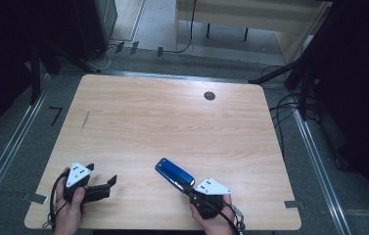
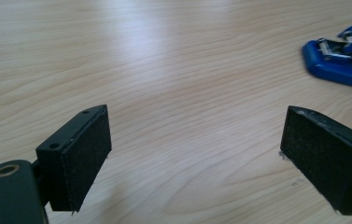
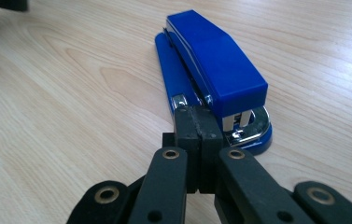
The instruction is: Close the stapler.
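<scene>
A blue stapler [image 1: 174, 172] lies on the wooden table [image 1: 172, 117] near its front edge, its length running diagonally. In the right gripper view the stapler [image 3: 211, 60] points away, with its metal rear end nearest. My right gripper [image 3: 198, 126] is shut, pads pressed together with nothing between them, and its tips sit at that rear end [image 1: 188, 192]. My left gripper [image 1: 101, 173] is at the front left, held in a hand. Its jaws stand wide open over bare wood [image 2: 194, 140], empty, with the stapler [image 2: 341, 60] off to the upper right.
A dark round hole [image 1: 209, 96] sits in the table's far right part, and a thin dark mark [image 1: 84, 121] at the left. Bits of tape [image 1: 35, 198] stick out at the front corners. Cables [image 1: 285, 112] lie on the floor to the right.
</scene>
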Demonstrator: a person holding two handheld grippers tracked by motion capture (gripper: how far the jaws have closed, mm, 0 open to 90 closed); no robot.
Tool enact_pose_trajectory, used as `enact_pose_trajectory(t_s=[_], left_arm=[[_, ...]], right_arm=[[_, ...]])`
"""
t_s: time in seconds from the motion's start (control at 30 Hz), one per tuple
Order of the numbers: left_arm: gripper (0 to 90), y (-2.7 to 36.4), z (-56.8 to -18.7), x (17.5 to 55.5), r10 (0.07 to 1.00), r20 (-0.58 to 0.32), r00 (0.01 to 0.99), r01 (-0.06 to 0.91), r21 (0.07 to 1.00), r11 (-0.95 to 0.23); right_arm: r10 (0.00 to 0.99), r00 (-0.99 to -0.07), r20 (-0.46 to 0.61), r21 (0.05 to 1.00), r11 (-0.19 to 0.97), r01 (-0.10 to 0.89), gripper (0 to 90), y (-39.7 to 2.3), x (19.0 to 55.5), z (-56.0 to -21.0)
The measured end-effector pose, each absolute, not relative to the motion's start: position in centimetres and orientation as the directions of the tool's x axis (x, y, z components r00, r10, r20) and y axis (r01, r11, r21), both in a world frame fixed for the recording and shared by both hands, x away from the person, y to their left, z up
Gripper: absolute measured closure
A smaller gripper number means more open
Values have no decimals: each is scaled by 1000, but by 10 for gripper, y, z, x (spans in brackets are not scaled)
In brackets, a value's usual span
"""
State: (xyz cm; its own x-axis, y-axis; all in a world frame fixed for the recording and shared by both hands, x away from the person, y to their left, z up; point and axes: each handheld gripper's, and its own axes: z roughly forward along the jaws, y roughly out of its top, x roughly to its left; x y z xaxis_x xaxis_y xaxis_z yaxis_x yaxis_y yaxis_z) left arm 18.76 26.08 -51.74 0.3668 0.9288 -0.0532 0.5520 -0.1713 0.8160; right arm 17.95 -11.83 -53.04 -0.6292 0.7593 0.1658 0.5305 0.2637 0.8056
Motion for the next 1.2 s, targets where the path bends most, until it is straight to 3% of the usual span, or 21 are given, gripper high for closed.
enact_pose_trajectory(t_s=[0.37,1.07,1.2], left_arm=[[95,304,-520,194,960,-107,260,558,828,-58],[97,299,-524,198,959,-87,270,565,820,-85],[130,297,-524,198,961,-73,268,566,819,-96]], right_arm=[[773,-614,159,804,260,535,900,-124,189,-535],[800,-582,149,816,233,529,900,-135,208,-537],[801,-578,156,818,224,530,900,-135,213,-538]])
